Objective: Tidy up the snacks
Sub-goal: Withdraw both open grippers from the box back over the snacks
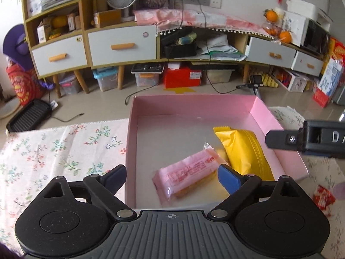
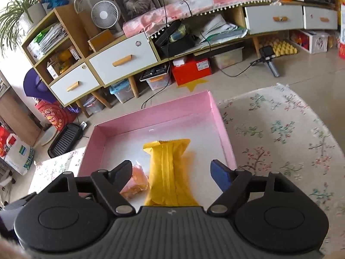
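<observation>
A pink shallow box (image 1: pixel 267 112) sits on the flowered tablecloth. In it lie a pink snack packet (image 1: pixel 185 172) and a yellow snack packet (image 1: pixel 243 151), side by side. My left gripper (image 1: pixel 172 172) is open above the pink packet at the box's near edge, not touching it. My right gripper (image 2: pixel 171 172) is open above the yellow packet (image 2: pixel 168 168), with the pink packet (image 2: pixel 135 183) by its left finger and the box's right wall (image 2: pixel 224 129) beside it. The right gripper's finger also shows in the left wrist view (image 1: pixel 280 139) over the box's right wall.
A red snack wrapper (image 1: pixel 323 198) lies on the tablecloth (image 1: pixel 54 151) right of the box. Beyond the table edge are a floor, a black grill tray (image 1: pixel 30 114), and a long cabinet (image 1: pixel 120 45) with drawers and clutter. The cloth (image 2: pixel 280 140) extends right of the box.
</observation>
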Demonstrator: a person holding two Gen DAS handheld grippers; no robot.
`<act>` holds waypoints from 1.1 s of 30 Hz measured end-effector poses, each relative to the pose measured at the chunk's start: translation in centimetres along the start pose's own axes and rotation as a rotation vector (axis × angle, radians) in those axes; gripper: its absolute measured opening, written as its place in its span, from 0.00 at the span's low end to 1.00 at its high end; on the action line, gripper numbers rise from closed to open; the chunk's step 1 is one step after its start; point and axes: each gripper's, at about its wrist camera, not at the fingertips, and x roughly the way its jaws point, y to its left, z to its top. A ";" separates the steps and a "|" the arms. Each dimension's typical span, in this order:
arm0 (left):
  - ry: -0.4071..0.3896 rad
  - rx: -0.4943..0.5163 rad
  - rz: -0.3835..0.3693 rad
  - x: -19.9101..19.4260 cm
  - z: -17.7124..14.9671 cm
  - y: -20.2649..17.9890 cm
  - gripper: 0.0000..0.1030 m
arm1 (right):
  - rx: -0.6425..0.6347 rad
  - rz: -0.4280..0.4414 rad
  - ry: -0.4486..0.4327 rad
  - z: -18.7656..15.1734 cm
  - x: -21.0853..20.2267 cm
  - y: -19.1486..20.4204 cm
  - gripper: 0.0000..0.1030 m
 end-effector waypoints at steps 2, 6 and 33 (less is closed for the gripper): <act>0.000 0.008 0.004 -0.7 -0.2 0.1 0.91 | -0.009 -0.010 0.000 -0.1 -0.5 0.0 0.80; 0.009 -0.011 -0.001 -2.2 -0.8 0.6 0.92 | -0.003 -0.014 0.010 -0.2 -1.7 0.1 0.83; 0.112 -0.081 0.016 -10.8 -8.9 4.1 0.97 | -0.119 -0.062 0.090 -6.6 -7.3 -0.3 1.00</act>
